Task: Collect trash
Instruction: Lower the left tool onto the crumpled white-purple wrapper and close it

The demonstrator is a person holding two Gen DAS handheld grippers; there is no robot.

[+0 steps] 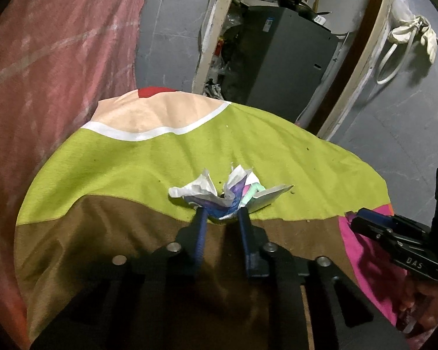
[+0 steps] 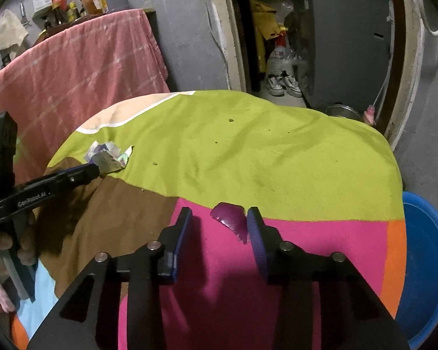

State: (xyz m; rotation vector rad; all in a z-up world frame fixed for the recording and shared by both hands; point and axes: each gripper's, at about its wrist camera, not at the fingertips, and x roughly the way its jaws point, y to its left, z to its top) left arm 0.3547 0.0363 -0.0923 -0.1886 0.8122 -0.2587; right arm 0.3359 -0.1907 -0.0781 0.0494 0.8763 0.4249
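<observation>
Crumpled paper wad (image 1: pixel 219 192), white with purple and teal print, sitting on the lime band of the patchwork tablecloth (image 1: pixel 292 160), left-centre, right at the seam with the brown patch. Left gripper (image 1: pixel 220 213) narrowed around its near edge, blue pads touching paper on both sides; clamped on the wad, not lifted clear of the cloth as far as can be told. Flat card-like flap sticking out to the right, outside the pinch. Second piece of trash, a shiny purple wrapper scrap (image 2: pixel 232 218), lying near and right on the magenta patch at the lime seam. Right gripper (image 2: pixel 219 218) spread wide, fingers straddling the scrap, holding nothing; contact with the right pad possibly just starting, hard to tell from this angle. Small crumbs (image 2: pixel 230 120) scattered further back on the lime area. Blue basin (image 2: pixel 426 262) beyond the right table edge, likely the drop spot. Pink-draped furniture (image 2: pixel 81 67) far left. Risks: shallow bite on the wad, so loose flap or outer layers peeling off on lift; cloth bunching into the pads on either side, dragging the whole cover; thin flat scrap sliding ahead of closing fingers instead of being pinched; crumbs too small for these pads.
</observation>
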